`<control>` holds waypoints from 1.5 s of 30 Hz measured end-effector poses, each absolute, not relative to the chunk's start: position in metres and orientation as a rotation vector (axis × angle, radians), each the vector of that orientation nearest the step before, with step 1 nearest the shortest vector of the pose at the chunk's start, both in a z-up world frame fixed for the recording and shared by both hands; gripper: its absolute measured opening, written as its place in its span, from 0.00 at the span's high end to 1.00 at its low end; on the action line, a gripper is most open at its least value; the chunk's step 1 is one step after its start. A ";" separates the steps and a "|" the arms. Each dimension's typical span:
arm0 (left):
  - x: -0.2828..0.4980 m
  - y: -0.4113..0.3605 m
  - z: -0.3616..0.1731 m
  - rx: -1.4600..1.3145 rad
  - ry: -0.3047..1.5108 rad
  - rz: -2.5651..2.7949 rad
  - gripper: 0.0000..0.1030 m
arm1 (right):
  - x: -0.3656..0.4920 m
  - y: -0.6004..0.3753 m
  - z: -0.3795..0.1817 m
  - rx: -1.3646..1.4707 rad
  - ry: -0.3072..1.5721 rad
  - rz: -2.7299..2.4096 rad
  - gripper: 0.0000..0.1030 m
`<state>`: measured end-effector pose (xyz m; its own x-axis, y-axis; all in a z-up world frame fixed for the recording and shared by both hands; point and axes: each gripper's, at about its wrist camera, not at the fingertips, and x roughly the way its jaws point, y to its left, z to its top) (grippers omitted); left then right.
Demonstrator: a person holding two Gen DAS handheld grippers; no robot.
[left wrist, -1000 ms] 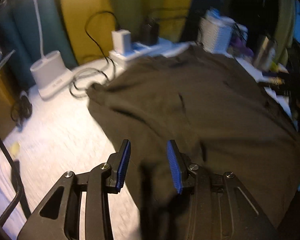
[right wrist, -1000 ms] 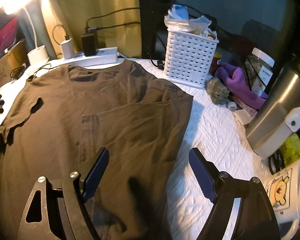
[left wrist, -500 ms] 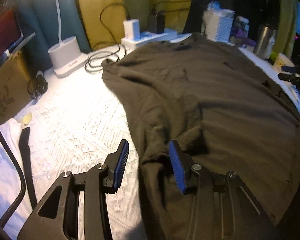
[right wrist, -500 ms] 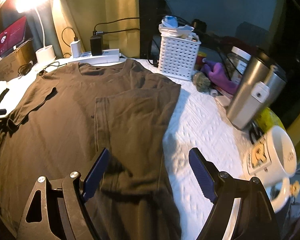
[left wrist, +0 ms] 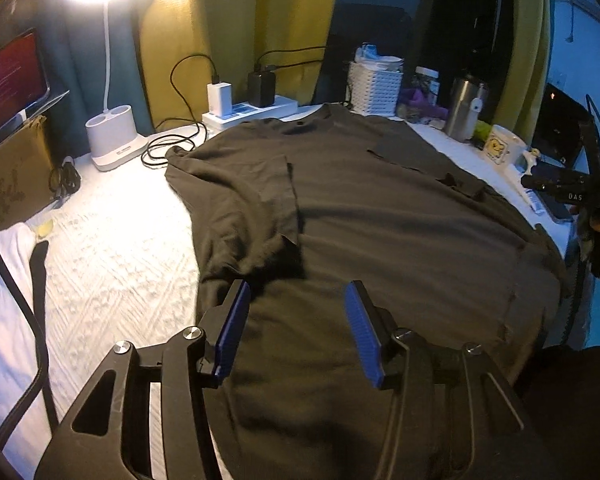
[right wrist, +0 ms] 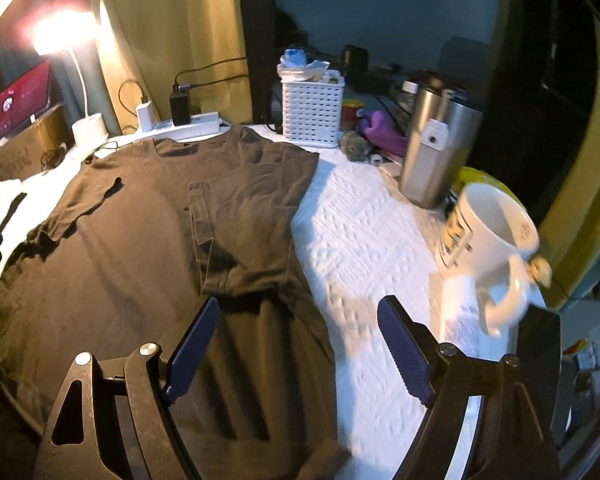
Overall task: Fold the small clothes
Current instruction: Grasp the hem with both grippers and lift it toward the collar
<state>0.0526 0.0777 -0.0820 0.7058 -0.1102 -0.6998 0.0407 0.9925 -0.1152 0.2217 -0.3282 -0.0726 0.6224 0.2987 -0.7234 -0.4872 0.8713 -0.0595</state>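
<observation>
- I see the dark T-shirt [left wrist: 380, 220] lying flat on the white textured table cover [left wrist: 112, 248], its collar towards the power strip [left wrist: 252, 110] at the far edge.
- Both sleeves are folded inward onto the body: one sleeve [left wrist: 260, 200] on the lamp side, the other sleeve [right wrist: 244, 216] on the mug side.
- My left gripper [left wrist: 296, 328] hangs over the near part of the shirt; its jaws are opening, with only the fabric lying below them and nothing pinched by the blue pads.
- My right gripper [right wrist: 296, 344] has its jaws spread wide over the shirt's right edge, one finger above the cloth, the other above the bare cover; it grips nothing.
- To the right of the shirt stand a white mug [right wrist: 488, 248] and a steel tumbler [right wrist: 436, 144]; a white basket [right wrist: 312, 116] sits near the collar.
- A lit desk lamp [left wrist: 112, 136] stands at the far left, beside a cardboard box [left wrist: 12, 176].
</observation>
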 end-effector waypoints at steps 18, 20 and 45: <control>0.003 0.020 -0.092 -0.116 0.830 -0.260 0.49 | 0.157 -0.355 -0.113 -0.181 0.853 0.487 0.32; -0.004 0.018 -0.097 -0.108 0.852 -0.264 0.48 | 0.154 -0.358 -0.114 -0.185 0.855 0.484 0.36; -0.039 0.024 -0.109 -0.097 0.884 -0.261 0.96 | 0.137 -0.359 -0.120 -0.270 0.852 0.519 0.84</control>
<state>-0.0390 0.0239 -0.1090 0.6050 -0.2654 -0.7507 0.1857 0.9638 -0.1911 0.1370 -0.3585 -0.1197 0.5456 0.3261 -0.7720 -0.5364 0.8437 -0.0227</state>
